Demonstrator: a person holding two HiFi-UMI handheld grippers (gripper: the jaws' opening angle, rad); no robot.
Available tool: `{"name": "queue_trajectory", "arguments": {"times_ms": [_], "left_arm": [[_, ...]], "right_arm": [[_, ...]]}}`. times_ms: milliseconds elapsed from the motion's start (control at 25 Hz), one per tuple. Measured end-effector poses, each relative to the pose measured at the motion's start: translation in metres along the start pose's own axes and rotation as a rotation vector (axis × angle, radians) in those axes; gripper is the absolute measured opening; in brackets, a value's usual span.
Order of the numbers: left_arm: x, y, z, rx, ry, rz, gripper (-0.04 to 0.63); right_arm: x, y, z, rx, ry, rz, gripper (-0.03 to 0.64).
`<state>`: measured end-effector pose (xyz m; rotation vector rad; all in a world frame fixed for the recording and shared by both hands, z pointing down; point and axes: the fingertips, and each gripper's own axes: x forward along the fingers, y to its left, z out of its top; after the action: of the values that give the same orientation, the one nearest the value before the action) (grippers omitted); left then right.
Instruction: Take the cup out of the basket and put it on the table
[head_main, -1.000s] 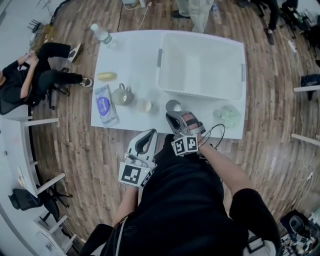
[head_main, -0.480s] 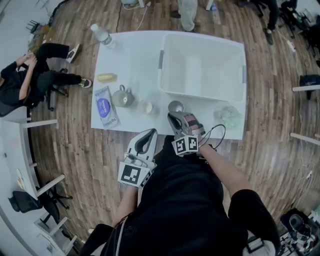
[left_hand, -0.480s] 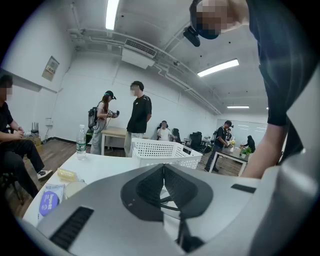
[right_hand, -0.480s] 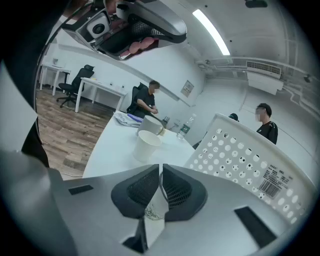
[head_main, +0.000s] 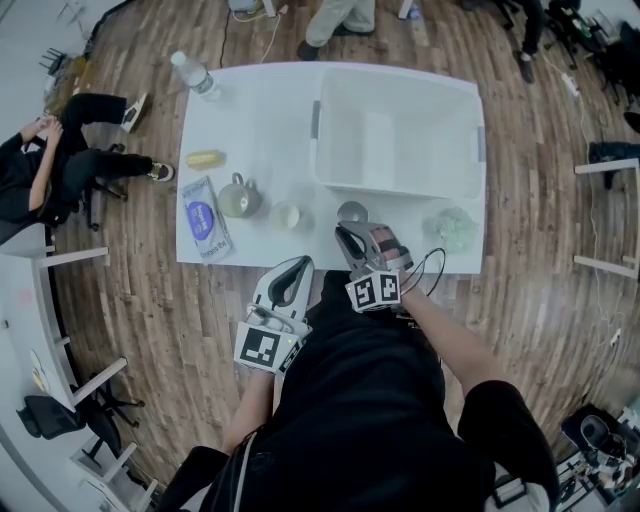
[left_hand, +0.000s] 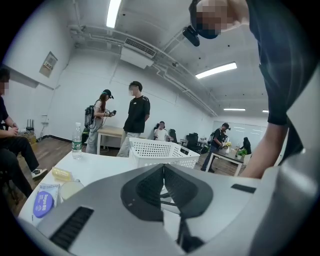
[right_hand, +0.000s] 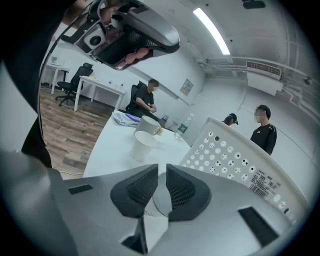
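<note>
Pinching the cup (head_main: 351, 211) by its wall, the right tongs (head_main: 347, 233) are holding it on the desk (head_main: 260, 120), just in front of the basket (head_main: 400, 187); only the release appears to be remaining. The left tongs (head_main: 296, 264), closed and empty, are hanging below the desk's near edge, close to the body.

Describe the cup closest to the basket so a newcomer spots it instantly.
On the white table, find the big white perforated basket. Just outside its near wall stands the cup. Unlike the paler paper cup to its left, it looks grey inside and has its wall pinched between the jaws of the right gripper.
</note>
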<state>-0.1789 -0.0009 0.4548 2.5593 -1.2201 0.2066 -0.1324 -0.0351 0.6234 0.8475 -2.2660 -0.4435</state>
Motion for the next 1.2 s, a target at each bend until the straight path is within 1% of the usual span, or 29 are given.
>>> {"name": "queue_trajectory", "arguments": {"times_ms": [160,280,520,680,800,1000,1120,1200], "left_arm": [[0.0,0.002,-0.005,-0.01,0.005,-0.025,0.01],[0.001,0.004,-0.009,-0.003,0.01,-0.038,0.01],[-0.004,0.0,-0.008,0.008,-0.007,-0.017,0.011],[-0.005,-0.01,0.001,0.03,-0.035,-0.015,0.01],[-0.006,-0.028,0.007,0.053,-0.054,-0.028,0.01],[-0.008,-0.073,0.011,0.087,-0.075,-0.047,0.009],[-0.016,-0.108,0.007,0.097,-0.073,-0.061,0.01],[-0.022,-0.132,0.003,0.097,-0.069,-0.073,0.01]], "right_arm": [[-0.015,-0.006,0.011,0.011,-0.007,-0.029,0.038],[-0.031,-0.014,0.022,0.031,-0.028,-0.053,0.037],[-0.068,-0.032,0.034,0.096,-0.055,-0.103,0.037],[-0.094,-0.054,0.042,0.146,-0.073,-0.158,0.035],[-0.123,-0.068,0.042,0.185,-0.075,-0.206,0.034],[-0.194,-0.098,0.039,0.252,-0.097,-0.323,0.026],[-0.239,-0.102,0.035,0.285,-0.099,-0.346,0.025],[-0.267,-0.099,0.035,0.323,-0.125,-0.351,0.025]]}}
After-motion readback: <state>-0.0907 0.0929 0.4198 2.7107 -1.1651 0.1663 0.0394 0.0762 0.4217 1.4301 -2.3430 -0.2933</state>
